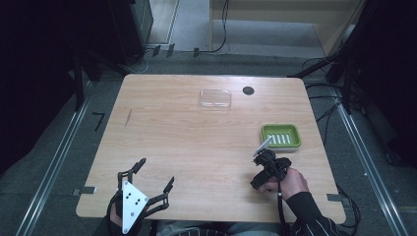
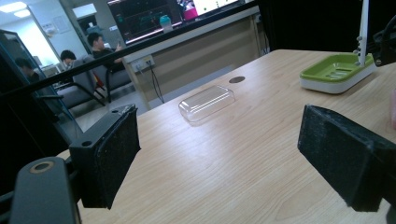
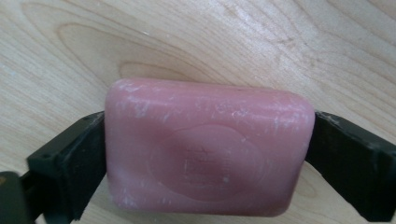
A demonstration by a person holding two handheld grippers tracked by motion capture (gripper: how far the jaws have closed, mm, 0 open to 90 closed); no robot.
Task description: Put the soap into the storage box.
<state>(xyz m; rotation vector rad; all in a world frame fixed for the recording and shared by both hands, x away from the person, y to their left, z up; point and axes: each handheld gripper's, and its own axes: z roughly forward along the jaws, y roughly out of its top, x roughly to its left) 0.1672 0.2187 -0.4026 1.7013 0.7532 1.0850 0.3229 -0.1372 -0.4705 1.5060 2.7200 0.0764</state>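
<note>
The right gripper (image 1: 263, 164) sits over the near right part of the wooden table (image 1: 187, 137), held in the person's right hand (image 1: 290, 182); seen through the right gripper view, its two black jaws press against the short ends of a pink soap bar (image 3: 208, 147), one jaw on each side, so the bar is firmly clamped; the bar's broad face, with a faint stamped oval, is turned toward the camera, and bare table grain lies behind it. In the high view the bar itself is hidden by the gripper body; whether it touches the table cannot be told.

Just beyond the right gripper stands a green soap dish (image 1: 281, 136) with a white base; its ribbed floor holds nothing; in the left gripper view the dish (image 2: 337, 71) appears at the far right.

The left gripper (image 1: 155, 177) rests at the near left edge of the table, grey three-cornered plate uppermost; its jaws are spread wide apart with nothing between them; the left gripper view shows both padded jaws well separated over bare wood.

A clear plastic lid (image 1: 215, 99) lies toward the far side of the table, near a dark round hole (image 1: 248, 90) in the tabletop; the lid is well apart from both grippers and from the dish.
</note>
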